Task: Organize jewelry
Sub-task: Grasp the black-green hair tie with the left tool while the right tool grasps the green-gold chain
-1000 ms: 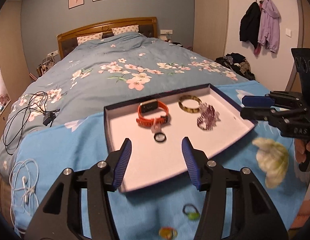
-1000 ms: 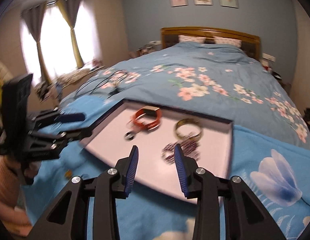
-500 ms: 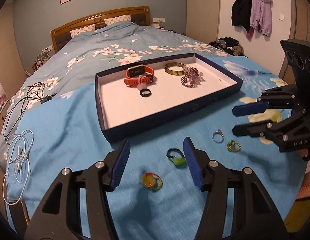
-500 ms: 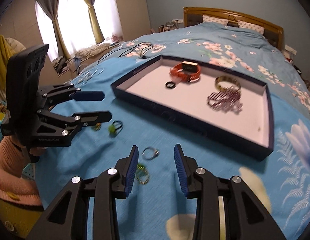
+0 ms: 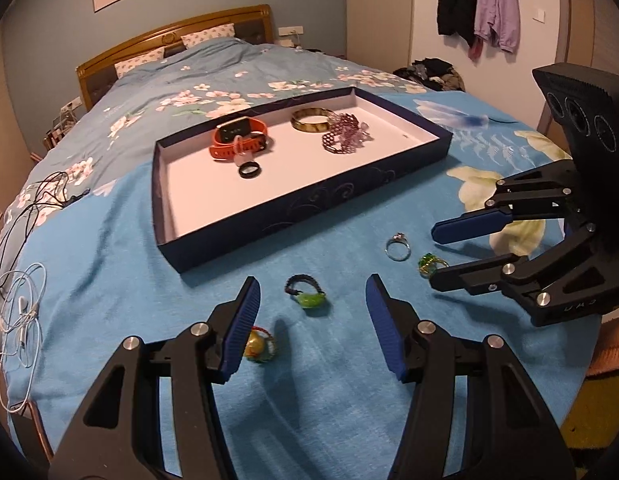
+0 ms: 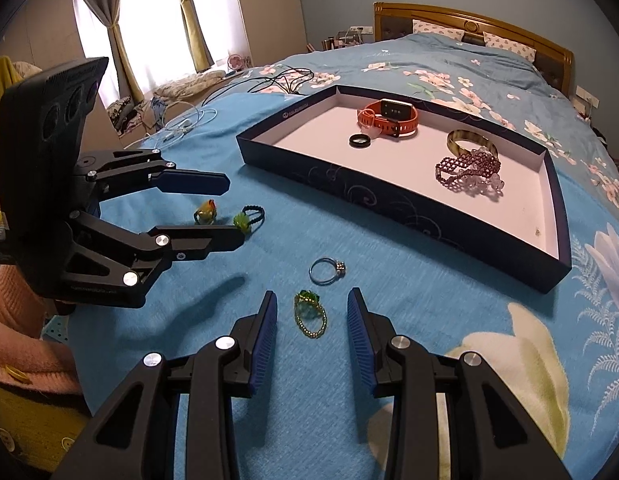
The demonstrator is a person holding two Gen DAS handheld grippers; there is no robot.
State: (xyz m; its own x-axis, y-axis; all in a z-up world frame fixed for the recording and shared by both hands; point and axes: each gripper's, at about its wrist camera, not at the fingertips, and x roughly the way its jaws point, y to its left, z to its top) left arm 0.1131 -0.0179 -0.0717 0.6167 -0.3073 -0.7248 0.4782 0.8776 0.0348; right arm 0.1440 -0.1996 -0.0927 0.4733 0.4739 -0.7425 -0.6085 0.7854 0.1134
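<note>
A navy tray point(image 5: 309, 208) with a white floor lies on the blue blanket. It holds an orange watch point(image 5: 237, 140), a black ring point(image 5: 248, 169), an amber bangle point(image 5: 311, 120) and a purple beaded bracelet point(image 5: 345, 134). Several rings lie loose in front of it: a silver ring point(image 5: 397, 246), a green-and-gold ring point(image 6: 309, 314), a black-cord ring with a green bead point(image 5: 307, 296) and a yellow-red ring point(image 5: 259, 344). My left gripper point(image 5: 311, 280) is open just above the black-cord ring. My right gripper point(image 6: 311, 294) is open, its fingers either side of the green-and-gold ring without touching it.
White earphones point(image 5: 21, 312) and black cables point(image 5: 29, 208) lie at the blanket's left edge. The flowered duvet stretches behind the tray to a wooden headboard point(image 5: 169, 36). A pink sleeve point(image 6: 25, 320) shows behind the left gripper. The two grippers stand close, side by side.
Both grippers have drawn back from over the tray and sunk toward the loose rings in front of it. Their jaws look the same width. In the last half second they barely moved.
</note>
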